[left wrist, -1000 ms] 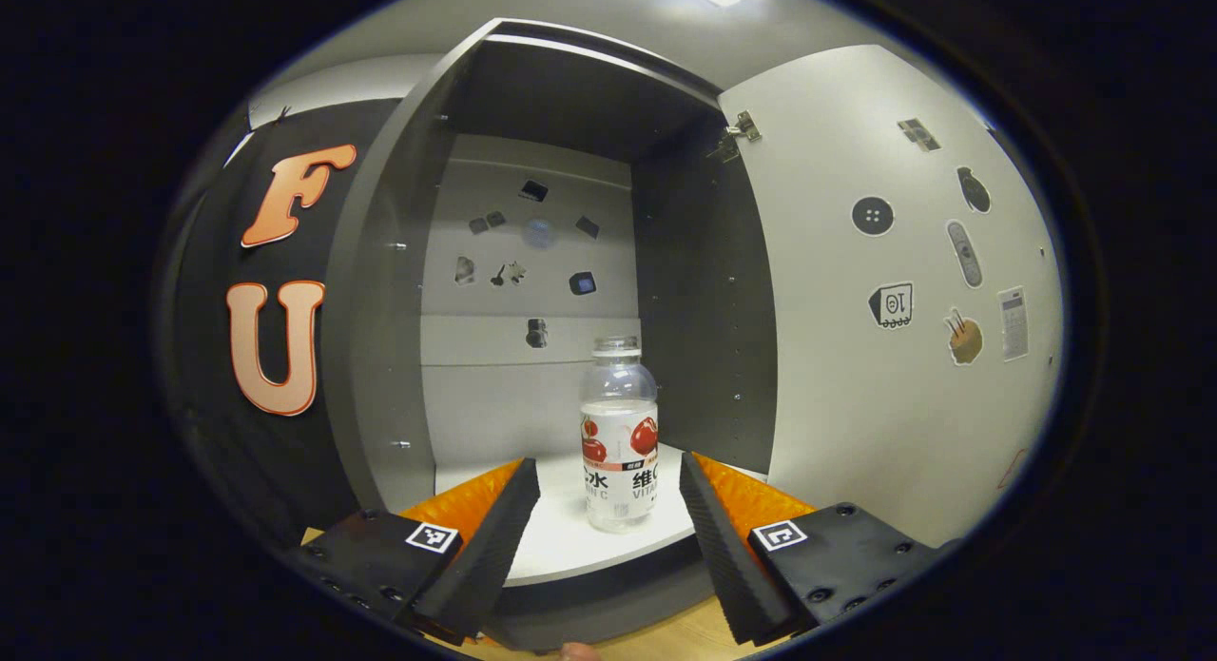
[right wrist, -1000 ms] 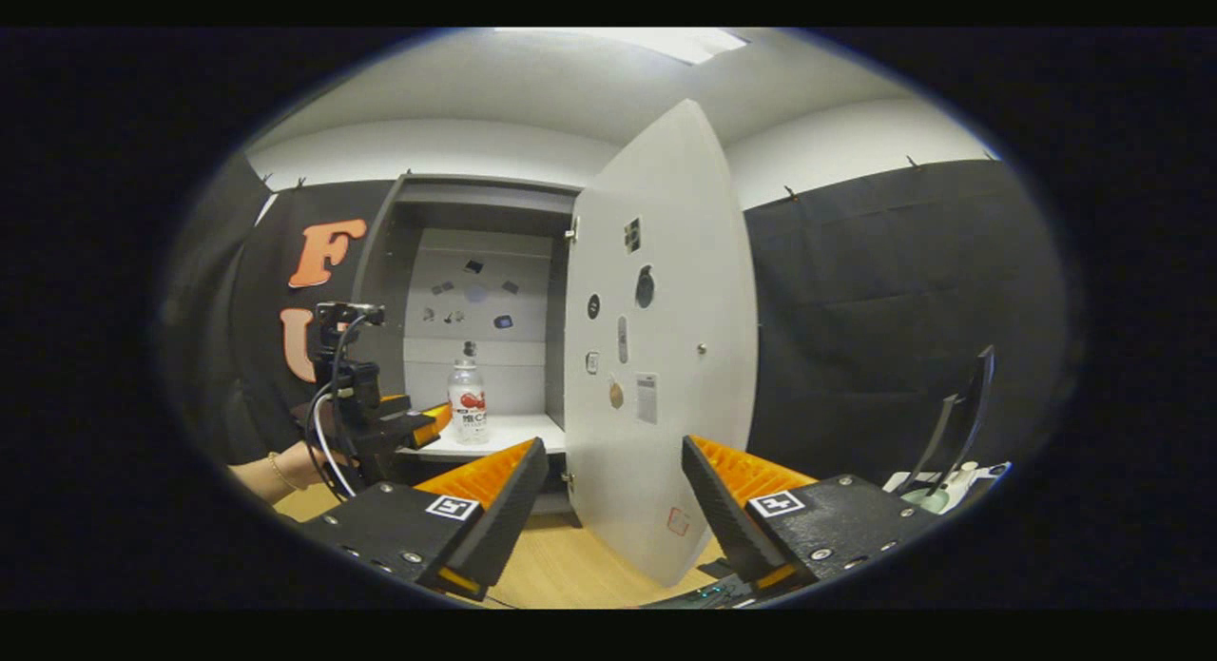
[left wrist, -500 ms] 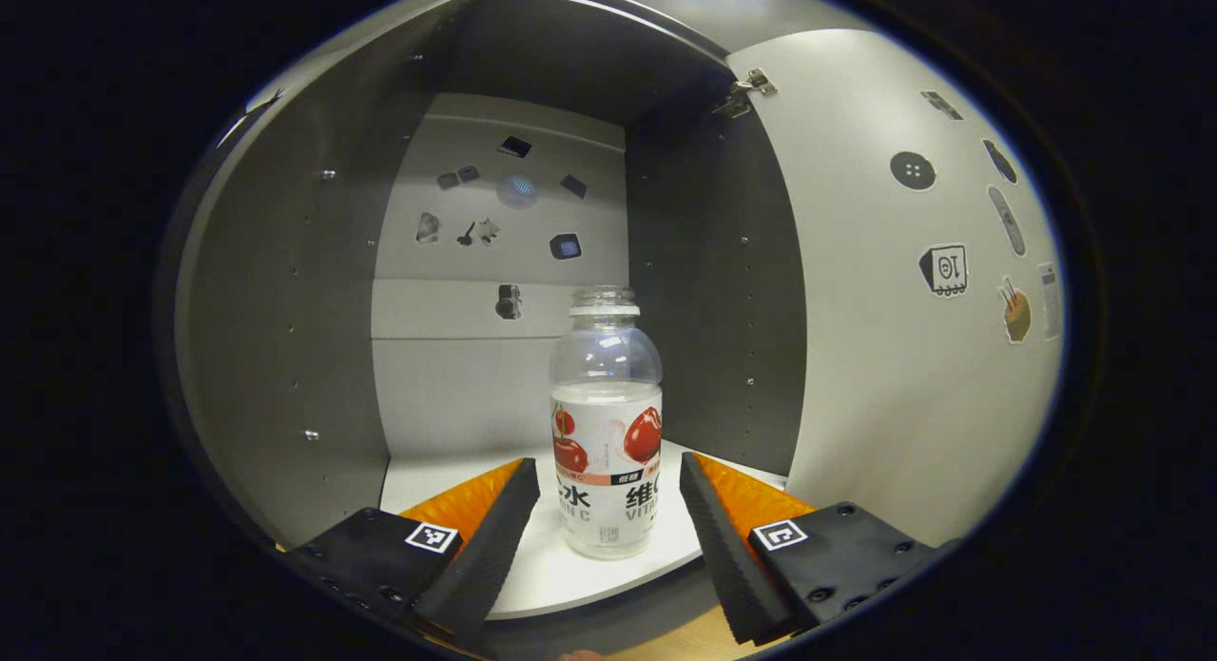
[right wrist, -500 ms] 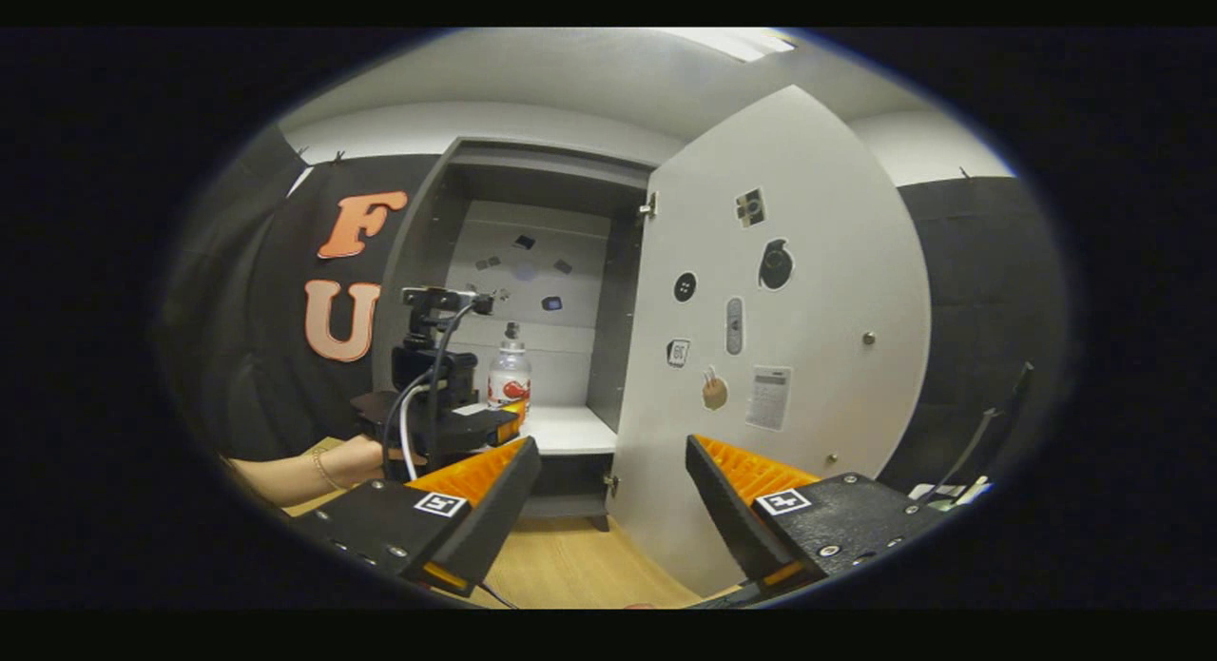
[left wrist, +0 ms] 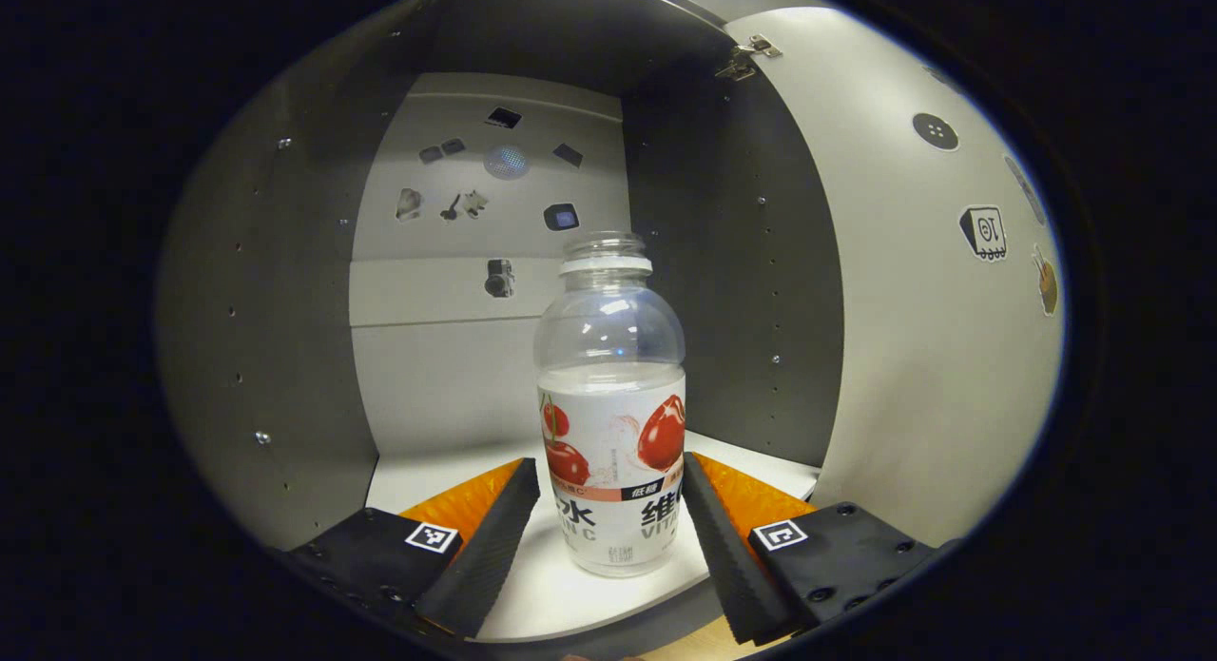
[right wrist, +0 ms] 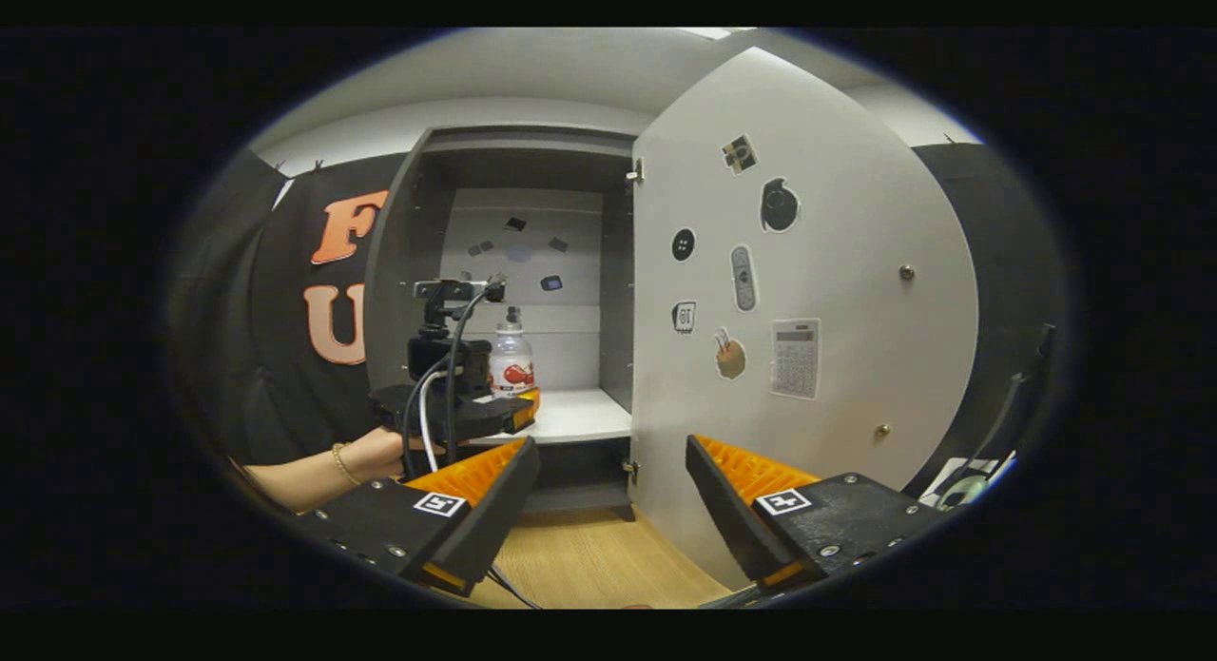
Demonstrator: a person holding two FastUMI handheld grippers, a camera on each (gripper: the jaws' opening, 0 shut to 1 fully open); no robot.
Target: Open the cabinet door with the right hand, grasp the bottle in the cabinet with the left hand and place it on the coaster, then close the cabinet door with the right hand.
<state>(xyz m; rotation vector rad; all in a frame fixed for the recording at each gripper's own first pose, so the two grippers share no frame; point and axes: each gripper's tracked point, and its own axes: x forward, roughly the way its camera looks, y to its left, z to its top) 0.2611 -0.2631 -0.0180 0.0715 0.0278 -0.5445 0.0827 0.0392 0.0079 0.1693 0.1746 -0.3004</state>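
Closer now, left tongs (left wrist: pixel 608 509) straddle the bottle (left wrist: pixel 613 423), apart; right tongs (right wrist: pixel 613 495) gape, facing cabinet door (right wrist: pixel 808 290).

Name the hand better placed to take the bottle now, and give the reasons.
Left. Its tongs are open inside the cabinet with the bottle standing between the fingers. The right tongs hang open outside, in front of the open door, away from the bottle.

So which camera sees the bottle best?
The left gripper view: the bottle stands big and close, upright on the cabinet shelf. In the right gripper view it looks tiny, partly hidden behind the left tool.
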